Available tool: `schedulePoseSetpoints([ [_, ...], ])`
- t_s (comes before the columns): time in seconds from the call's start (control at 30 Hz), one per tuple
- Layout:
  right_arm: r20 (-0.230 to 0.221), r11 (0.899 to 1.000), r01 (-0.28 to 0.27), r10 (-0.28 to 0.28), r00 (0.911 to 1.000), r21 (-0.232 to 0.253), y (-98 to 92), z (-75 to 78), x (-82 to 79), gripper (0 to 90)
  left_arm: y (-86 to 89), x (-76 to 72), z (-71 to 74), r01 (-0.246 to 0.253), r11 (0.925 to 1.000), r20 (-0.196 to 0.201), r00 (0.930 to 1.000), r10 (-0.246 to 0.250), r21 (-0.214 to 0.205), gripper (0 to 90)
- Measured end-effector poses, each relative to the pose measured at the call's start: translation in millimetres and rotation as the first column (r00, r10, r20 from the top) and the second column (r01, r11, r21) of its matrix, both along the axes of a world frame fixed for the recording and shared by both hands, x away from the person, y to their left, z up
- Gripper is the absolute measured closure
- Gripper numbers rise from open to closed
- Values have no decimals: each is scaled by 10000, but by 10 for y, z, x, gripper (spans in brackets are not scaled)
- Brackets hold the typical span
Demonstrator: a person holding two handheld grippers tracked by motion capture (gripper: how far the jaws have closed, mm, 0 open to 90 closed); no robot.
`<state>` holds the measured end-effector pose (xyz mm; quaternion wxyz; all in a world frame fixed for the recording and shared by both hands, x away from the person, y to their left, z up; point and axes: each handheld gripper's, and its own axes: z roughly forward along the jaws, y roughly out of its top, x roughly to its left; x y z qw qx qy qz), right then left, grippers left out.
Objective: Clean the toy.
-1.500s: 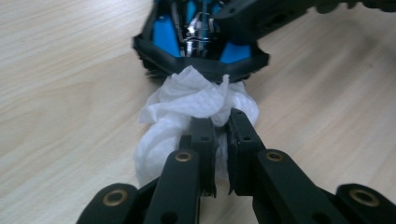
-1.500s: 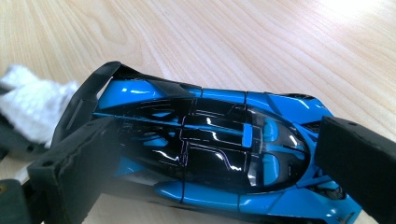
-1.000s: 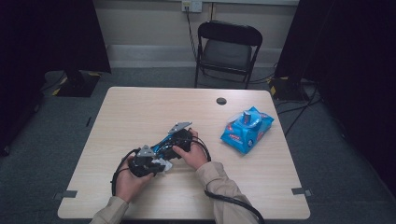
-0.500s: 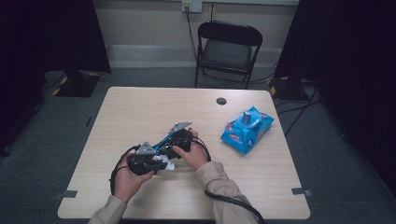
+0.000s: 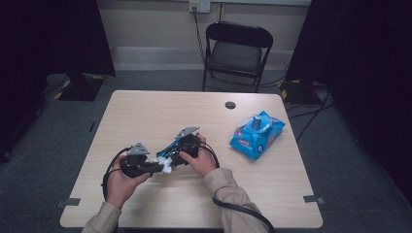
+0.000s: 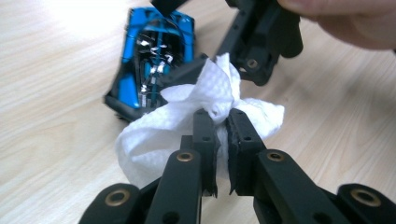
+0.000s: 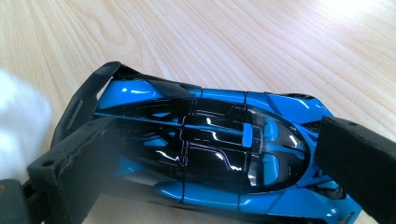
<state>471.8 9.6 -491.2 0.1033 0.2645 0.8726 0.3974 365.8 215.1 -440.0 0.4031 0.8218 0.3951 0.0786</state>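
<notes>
The left gripper (image 6: 219, 128) had its jaws pinched tight on a crumpled white wipe (image 6: 187, 121), held just off the blue toy car (image 6: 156, 51) — car at eleven o'clock of the wad in the left gripper view. The right gripper (image 7: 210, 154) clamped that car across its body, one black pad on each flank, glossy dark canopy between them. From above, both sat low on the wooden table (image 5: 160, 111), and the blue wipes packet (image 5: 256, 136) lay at three o'clock, well apart.
</notes>
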Motion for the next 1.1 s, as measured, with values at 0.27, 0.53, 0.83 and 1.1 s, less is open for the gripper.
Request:
schedulePoseSetpoints([
  [0.27,3,10000,-11,11,10000,-37,4,3,3,0,261,65,-1,-1007,9944,639,9927,1027,-334,833],
  [0.53,3,10000,-10,10,10000,-39,2,2,1,0,367,196,-192,-1625,9864,820,9837,1601,230,833],
  [0.83,-14,10000,-18,18,10000,-80,8,7,5,0,337,323,-399,-1770,9838,792,9815,1743,273,831],
  [1.1,-27,9999,4,-5,10000,-118,10,10,4,0,227,365,-500,-1465,9845,927,9861,1377,960,815],
])
